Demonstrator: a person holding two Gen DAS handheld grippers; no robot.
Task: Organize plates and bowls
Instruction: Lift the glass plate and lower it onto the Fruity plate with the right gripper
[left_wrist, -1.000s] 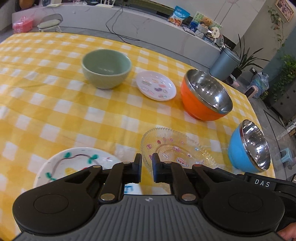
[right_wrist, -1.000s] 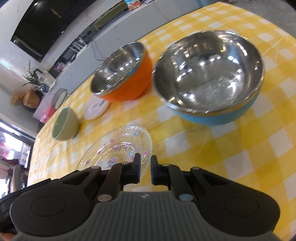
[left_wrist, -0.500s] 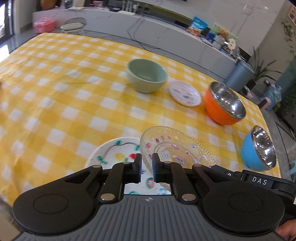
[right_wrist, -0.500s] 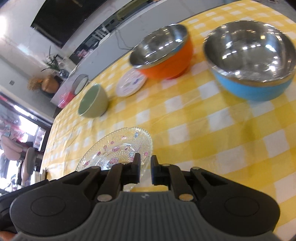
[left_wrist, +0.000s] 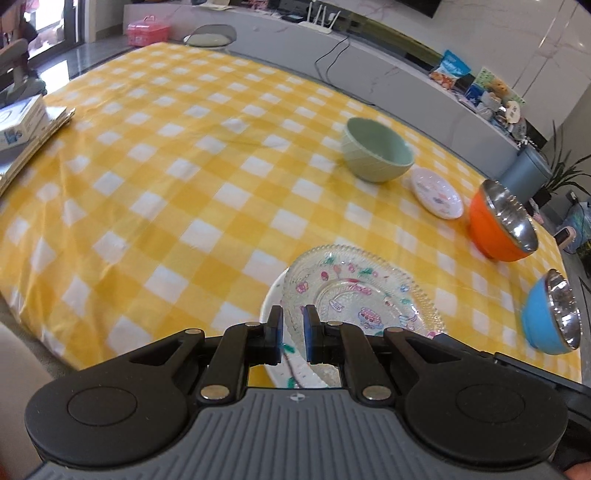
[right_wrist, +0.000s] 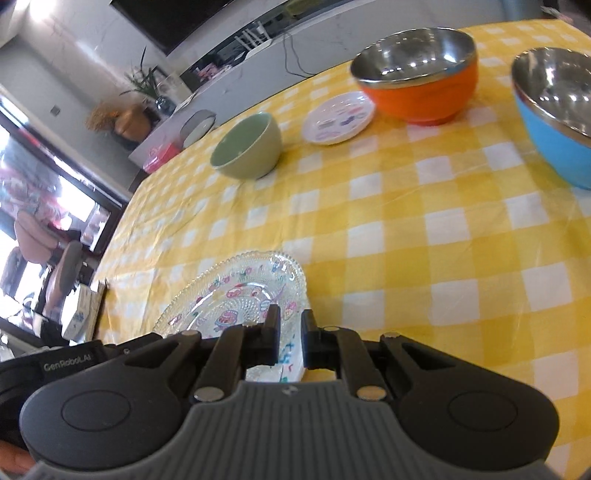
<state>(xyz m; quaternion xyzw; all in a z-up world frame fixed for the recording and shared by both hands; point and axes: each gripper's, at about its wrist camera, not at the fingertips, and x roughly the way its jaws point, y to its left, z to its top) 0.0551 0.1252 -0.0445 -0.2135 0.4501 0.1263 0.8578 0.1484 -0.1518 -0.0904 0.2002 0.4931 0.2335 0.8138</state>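
A clear glass plate (left_wrist: 354, 291) with coloured cartoon prints is held by its rim from two sides. My left gripper (left_wrist: 293, 325) is shut on its near-left rim. My right gripper (right_wrist: 290, 325) is shut on the opposite rim of the glass plate (right_wrist: 236, 291). The glass plate lies over a white painted plate (left_wrist: 269, 306), whose edge shows beneath it; I cannot tell if they touch. The white plate (right_wrist: 273, 371) also peeks out between the right gripper's fingers. Farther back stand a green bowl (left_wrist: 376, 155), a small white plate (left_wrist: 437, 194), an orange steel-lined bowl (left_wrist: 502, 225) and a blue steel-lined bowl (left_wrist: 552, 315).
A yellow checked cloth (left_wrist: 166, 192) covers the table. A box on flat books (left_wrist: 22, 118) sits at the far-left edge. In the right wrist view the green bowl (right_wrist: 247, 146), small plate (right_wrist: 338, 118), orange bowl (right_wrist: 417, 74) and blue bowl (right_wrist: 557, 110) line the far side.
Both grippers have carried the glass plate sideways across the table, away from the steel bowls, until it covers the white painted plate. Both views have rolled.
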